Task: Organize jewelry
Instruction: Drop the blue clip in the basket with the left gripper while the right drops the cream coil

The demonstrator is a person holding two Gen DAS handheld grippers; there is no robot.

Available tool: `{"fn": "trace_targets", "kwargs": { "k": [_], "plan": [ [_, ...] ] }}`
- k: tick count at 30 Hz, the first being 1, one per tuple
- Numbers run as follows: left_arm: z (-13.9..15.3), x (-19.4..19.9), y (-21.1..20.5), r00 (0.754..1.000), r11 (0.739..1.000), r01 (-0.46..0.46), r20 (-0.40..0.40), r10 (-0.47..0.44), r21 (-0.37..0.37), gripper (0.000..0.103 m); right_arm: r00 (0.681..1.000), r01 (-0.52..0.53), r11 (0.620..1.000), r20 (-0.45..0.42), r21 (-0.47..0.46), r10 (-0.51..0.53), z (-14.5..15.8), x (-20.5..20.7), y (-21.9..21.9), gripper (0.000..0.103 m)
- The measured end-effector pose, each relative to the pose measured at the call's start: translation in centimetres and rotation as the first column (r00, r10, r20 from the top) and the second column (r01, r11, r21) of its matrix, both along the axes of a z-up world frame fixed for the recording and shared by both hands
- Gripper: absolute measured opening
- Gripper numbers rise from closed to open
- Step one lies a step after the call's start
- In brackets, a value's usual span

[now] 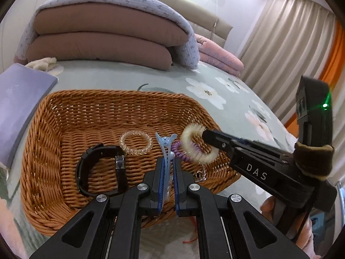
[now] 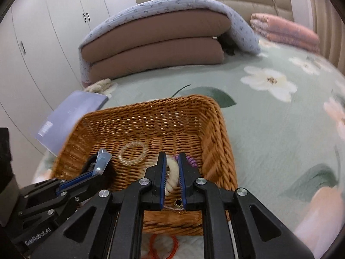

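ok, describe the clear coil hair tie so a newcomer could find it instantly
Start at the brown woven wicker basket on the floral bedspread. On its floor, between the black watch and the blue plastic hair clip, lies the clear spiral coil hair tie. It alone is transparent and lying free.

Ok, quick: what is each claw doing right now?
Left claw: closed on the blue hair clip, over the basket.
Right claw: closed on the cream fuzzy scrunchie.
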State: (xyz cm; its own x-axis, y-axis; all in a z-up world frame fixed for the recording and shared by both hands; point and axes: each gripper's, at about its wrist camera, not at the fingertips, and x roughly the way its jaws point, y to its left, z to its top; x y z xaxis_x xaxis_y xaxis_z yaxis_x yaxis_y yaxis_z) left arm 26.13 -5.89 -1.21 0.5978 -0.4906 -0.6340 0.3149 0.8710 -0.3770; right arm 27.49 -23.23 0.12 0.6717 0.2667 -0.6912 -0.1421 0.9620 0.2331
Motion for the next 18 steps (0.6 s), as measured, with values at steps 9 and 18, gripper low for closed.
{"fn": "trace_targets", "kwargs": {
  "k": [9, 18],
  "plan": [
    [1.7, -1.5, 1.0, 0.998, 0.999, 0.001, 0.056, 0.002, -0.041, 0.042, 0.997, -0.032, 1.0, 0.068, 0.0, 0.031, 2.5, -5.1, -1.2, 0.014],
    [4.6, -6.0, 2.3, 0.992, 0.999, 0.024, 0.121, -0.021, -0.027, 0.042, 0.989, -0.093, 0.995, 0.113, -0.016, 0.095, 3.4, -12.5, -2.0, 0.016]
  ]
}}
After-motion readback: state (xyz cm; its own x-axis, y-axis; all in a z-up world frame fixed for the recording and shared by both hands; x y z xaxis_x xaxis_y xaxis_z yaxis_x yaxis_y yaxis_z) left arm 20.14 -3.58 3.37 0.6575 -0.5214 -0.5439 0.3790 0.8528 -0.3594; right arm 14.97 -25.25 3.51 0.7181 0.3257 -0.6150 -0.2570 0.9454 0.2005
